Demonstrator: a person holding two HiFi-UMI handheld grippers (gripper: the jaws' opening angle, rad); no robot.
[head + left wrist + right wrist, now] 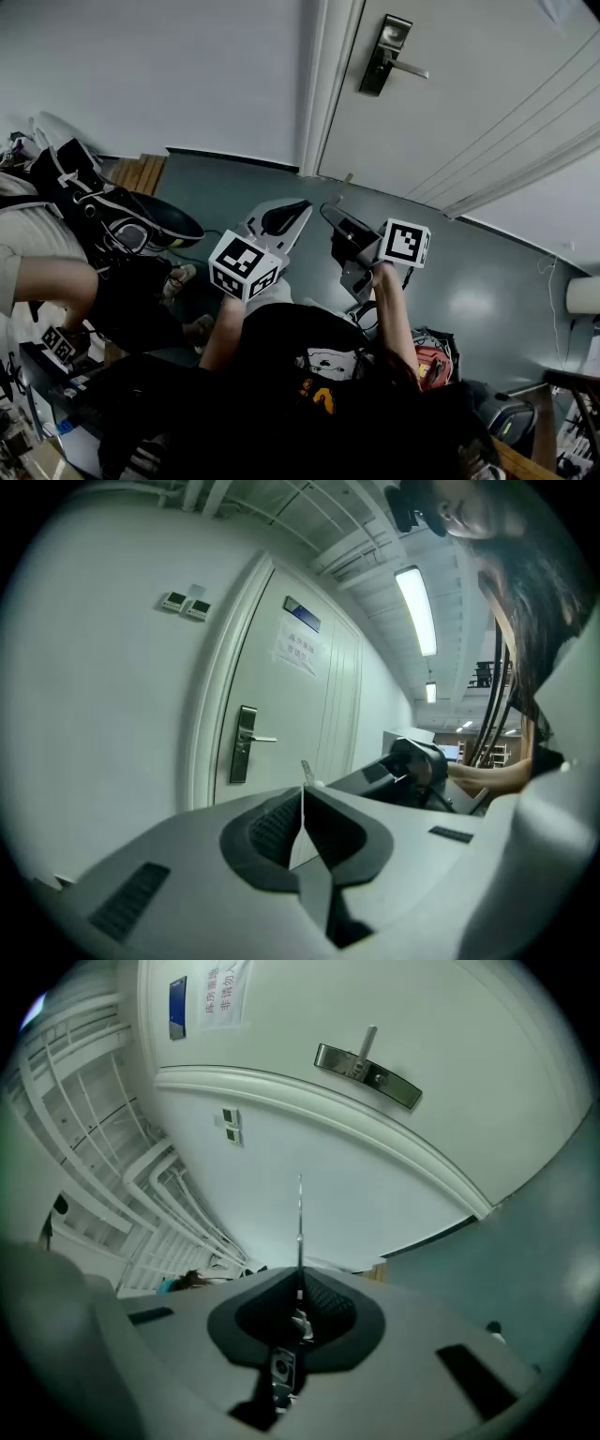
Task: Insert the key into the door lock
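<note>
High in the head view, the door lock (386, 52), a dark metal plate with a lever handle, sits on the white door. It also shows in the left gripper view as the lock (244, 744) and in the right gripper view as the lock (367, 1074). My right gripper (326, 212) is shut on the key (300, 1213); its thin blade sticks out edge-on and points at the wall beside the door frame, well short of the door. My left gripper (302, 208) is shut, with nothing visible between its pads, just left of the right one.
A person sits at the left among dark bags (112, 220). The white door frame (323, 94) stands between wall and door. A paper notice (300, 649) hangs on the door and wall switches (185, 604) sit to its left. A red object (433, 366) lies on the floor.
</note>
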